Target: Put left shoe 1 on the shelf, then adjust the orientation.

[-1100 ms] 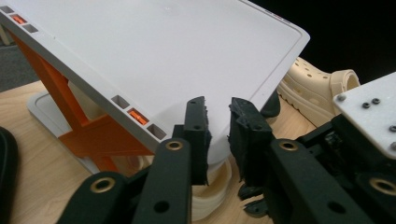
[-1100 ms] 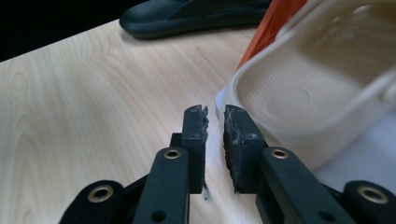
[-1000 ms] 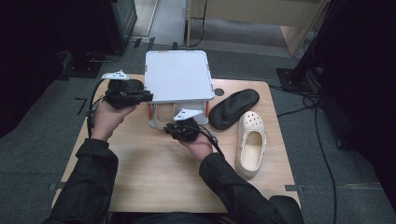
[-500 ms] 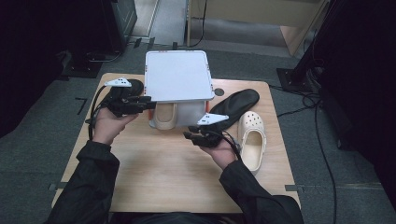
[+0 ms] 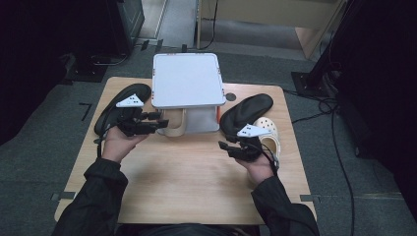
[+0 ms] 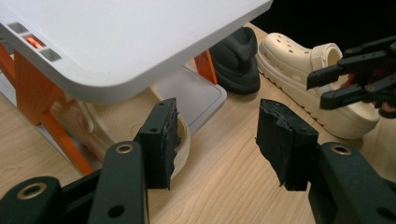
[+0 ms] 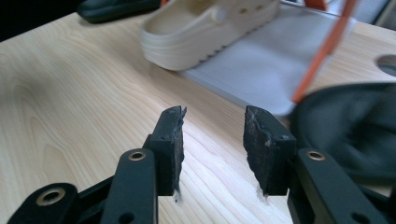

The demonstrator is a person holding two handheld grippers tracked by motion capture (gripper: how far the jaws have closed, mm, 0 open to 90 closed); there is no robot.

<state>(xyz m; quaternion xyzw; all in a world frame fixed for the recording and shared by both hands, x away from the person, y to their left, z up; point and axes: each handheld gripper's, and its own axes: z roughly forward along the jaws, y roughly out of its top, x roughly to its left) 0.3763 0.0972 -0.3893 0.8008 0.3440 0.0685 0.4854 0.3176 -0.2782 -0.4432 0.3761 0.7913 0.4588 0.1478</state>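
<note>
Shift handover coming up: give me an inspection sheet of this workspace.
Surface: wooden table, bare at the front.
Job's things: cream clog on the lower shelf of the white rack; second cream clog and black shoe at right; another black shoe at left.
Clutter: nothing seen.
Grippers: left gripper and right gripper open, jaws have just been opening, nothing between them.
Cables: cable on the floor, right.
Surroundings: grey carpet, dark furniture.

A cream clog lies on the rack's lower shelf, heel poking out.
</note>
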